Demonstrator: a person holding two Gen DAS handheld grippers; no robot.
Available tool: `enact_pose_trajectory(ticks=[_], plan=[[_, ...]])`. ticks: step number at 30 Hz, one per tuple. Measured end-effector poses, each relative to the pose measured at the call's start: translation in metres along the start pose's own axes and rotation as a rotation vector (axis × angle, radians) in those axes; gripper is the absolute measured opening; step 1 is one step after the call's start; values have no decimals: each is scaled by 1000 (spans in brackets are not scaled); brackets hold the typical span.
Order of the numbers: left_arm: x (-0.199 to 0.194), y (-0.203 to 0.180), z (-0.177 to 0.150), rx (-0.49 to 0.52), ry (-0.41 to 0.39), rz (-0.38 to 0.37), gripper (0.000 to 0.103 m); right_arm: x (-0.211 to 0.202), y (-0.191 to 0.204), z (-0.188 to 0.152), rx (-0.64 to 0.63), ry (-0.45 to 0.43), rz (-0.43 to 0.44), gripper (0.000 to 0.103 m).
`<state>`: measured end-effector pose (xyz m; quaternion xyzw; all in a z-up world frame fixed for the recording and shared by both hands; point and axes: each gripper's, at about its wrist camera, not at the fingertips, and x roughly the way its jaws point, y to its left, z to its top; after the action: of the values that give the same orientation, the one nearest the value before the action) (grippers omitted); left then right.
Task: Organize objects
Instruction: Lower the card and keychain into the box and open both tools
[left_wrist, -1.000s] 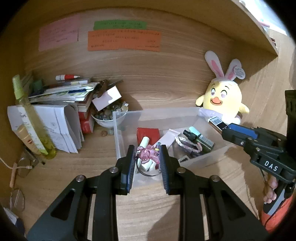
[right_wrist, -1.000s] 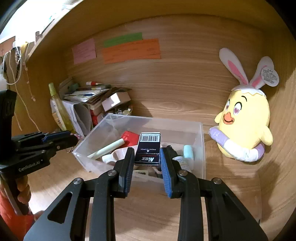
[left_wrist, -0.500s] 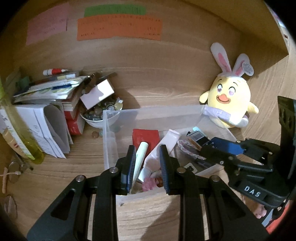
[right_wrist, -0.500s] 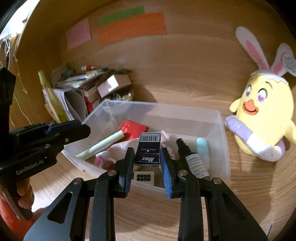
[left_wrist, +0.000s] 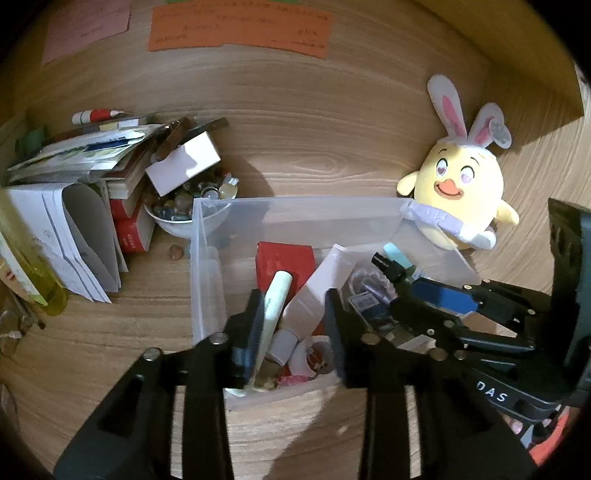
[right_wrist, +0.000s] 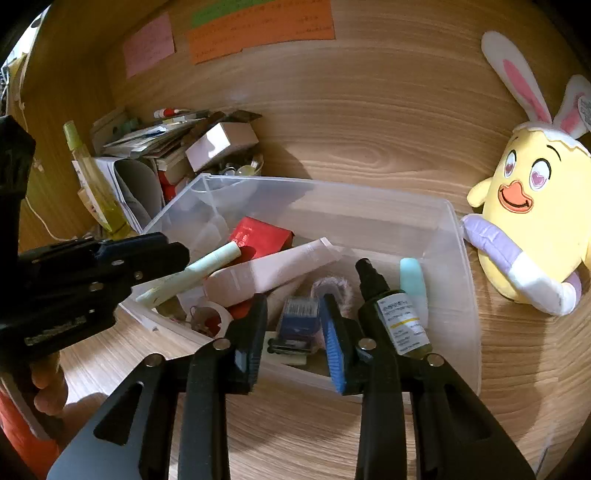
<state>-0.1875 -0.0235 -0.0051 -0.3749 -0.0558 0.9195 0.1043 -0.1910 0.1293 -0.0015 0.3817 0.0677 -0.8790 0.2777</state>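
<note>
A clear plastic bin (left_wrist: 207, 258) (right_wrist: 454, 258) stands on the wooden desk. It holds a red box (left_wrist: 284, 258), a pale green tube (left_wrist: 277, 295), a white tube (left_wrist: 325, 280) and a dark spray bottle (right_wrist: 391, 310). My left gripper (left_wrist: 295, 325) hangs over the bin's near left end, jaws opening. The pink charm with its ring (left_wrist: 295, 380) lies loose below them. My right gripper (right_wrist: 293, 332) is over the near right part, jaws opening too. The small black box (right_wrist: 295, 325) sits blurred between its pads, free of both.
A yellow plush chick with rabbit ears (left_wrist: 454, 188) (right_wrist: 528, 206) leans by the bin's right end. Left of the bin are a bowl of stones (left_wrist: 177, 210), stacked books and papers (left_wrist: 74, 158) and a yellow-green bottle (right_wrist: 96, 184). Coloured notes (left_wrist: 236, 29) hang on the back wall.
Both grippers sank toward the bin and their jaws parted. The pink charm left the left jaws and the black box left the right jaws; both now lie in the bin.
</note>
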Motion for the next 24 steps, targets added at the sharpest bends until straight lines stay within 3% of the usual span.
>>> enact_pose_trajectory(ticks=[2, 12, 15, 24], plan=[[-5, 1, 0, -6, -9, -2, 39, -2, -2, 0, 13, -1, 10, 39], [-30, 3, -6, -17, -43, 10, 51, -25, 3, -2, -10, -42, 7, 41], [-37, 3, -11, -18, -56, 14, 55, -33, 5, -6, -15, -53, 6, 55], [-56, -2, -29, -4, -76, 42, 70, -60, 10, -24, -33, -99, -30, 76]])
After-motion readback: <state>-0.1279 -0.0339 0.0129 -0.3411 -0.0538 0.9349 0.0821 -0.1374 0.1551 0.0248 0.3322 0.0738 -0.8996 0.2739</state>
